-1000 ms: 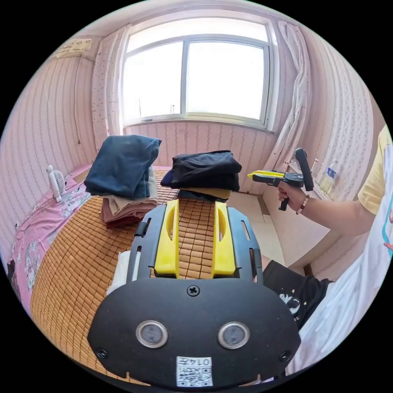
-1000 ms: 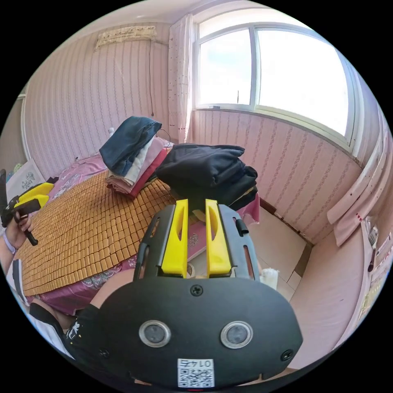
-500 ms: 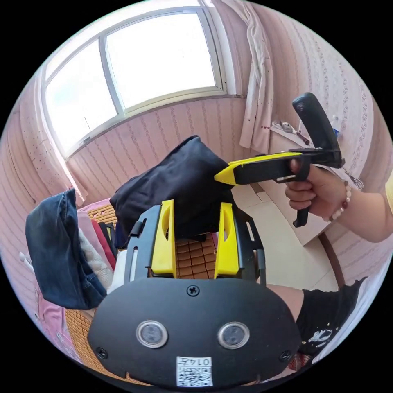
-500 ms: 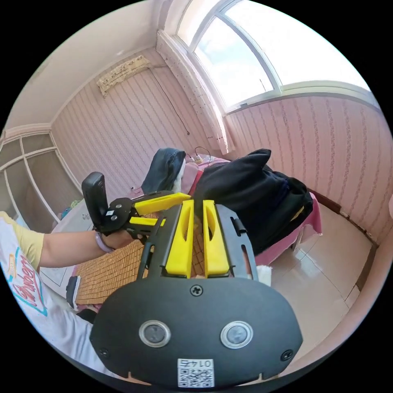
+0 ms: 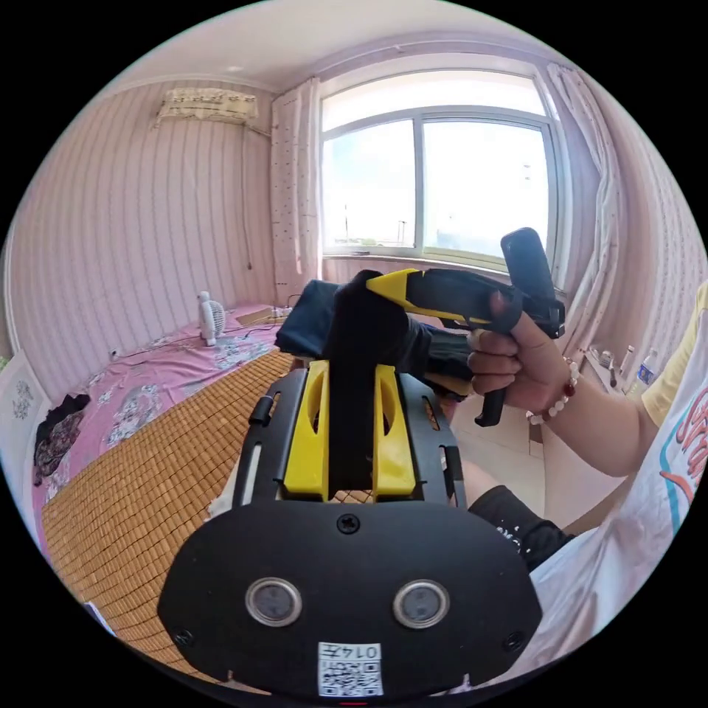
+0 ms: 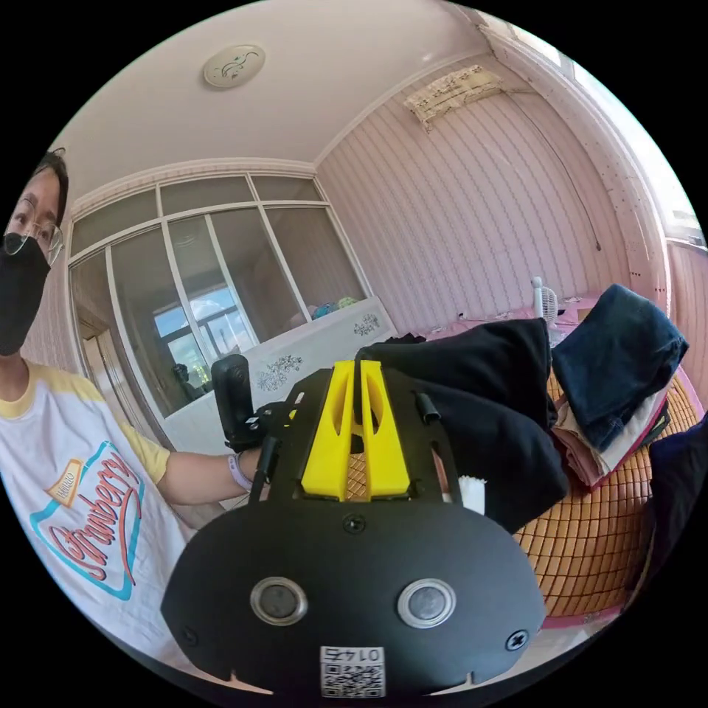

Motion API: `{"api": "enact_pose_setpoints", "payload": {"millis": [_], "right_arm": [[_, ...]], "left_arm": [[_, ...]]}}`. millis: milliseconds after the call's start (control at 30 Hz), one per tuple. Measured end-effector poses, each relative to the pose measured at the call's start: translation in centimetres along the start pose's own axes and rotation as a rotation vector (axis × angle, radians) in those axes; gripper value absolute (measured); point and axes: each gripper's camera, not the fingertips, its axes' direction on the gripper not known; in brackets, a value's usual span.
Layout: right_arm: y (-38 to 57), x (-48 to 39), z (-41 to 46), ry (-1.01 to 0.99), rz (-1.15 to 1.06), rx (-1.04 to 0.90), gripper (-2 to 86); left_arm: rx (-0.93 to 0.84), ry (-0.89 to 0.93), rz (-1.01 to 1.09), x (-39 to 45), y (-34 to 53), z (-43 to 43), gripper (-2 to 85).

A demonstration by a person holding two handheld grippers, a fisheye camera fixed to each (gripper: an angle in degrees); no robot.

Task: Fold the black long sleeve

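— What is hidden in the left gripper view?
— The black long sleeve point(image 5: 352, 413) covers the gap between the fingers point(image 5: 308, 431).
— And the right gripper view?
— The stacked clothes point(image 6: 616, 413) beneath the jeans are mostly covered.

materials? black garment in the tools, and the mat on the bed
Black long sleeve: soft matte knit, likely cotton jersey; it drapes limp and shows no sheen. Mat: small tan tiles in a grid, probably bamboo, faintly glossy. Left tool and right tool both clamp the garment.
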Motion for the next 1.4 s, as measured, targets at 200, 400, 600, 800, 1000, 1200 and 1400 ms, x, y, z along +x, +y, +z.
{"api": "enact_pose_setpoints", "payload": {"millis": [200, 400, 600, 800, 1000, 1200, 1400], "right_arm": [[-1.8, -5.1, 7.1, -0.032, -0.128, -0.033, 0.6], [2.8, 1.2, 12.5, 0.386, 0.031, -0.372, 1.0], [8.9, 3.3, 14.4, 0.325, 0.219, -0.518, 3.6], [9.5, 1.8, 22.7, 0.228, 0.144, -0.729, 7.7], [7.1, 0.7, 30.3, 0.155, -0.021, -0.893, 8.7], [4.2, 4.3, 32.0, 0.068, 0.095, -0.882, 8.5], [1.2, 8.8, 31.3, -0.049, 0.304, -0.819, 9.2]], "left_arm": [[0.030, -0.274, -0.046, -3.7, 3.0, -9.0, 9.0], [-0.085, -0.008, -0.324, -9.0, 10.2, -6.7, 7.4], [-0.299, -0.065, -0.509, -14.7, 19.8, -8.8, 7.7], [-0.412, -0.191, -0.725, -22.3, 24.7, -10.9, 9.5], [-0.437, -0.214, -0.830, -28.0, 25.9, -10.6, 10.0], [-0.618, -0.241, -0.747, -30.6, 25.6, -7.5, 5.2], [-0.458, -0.048, -0.622, -29.7, 22.6, -9.7, -0.8]]}}
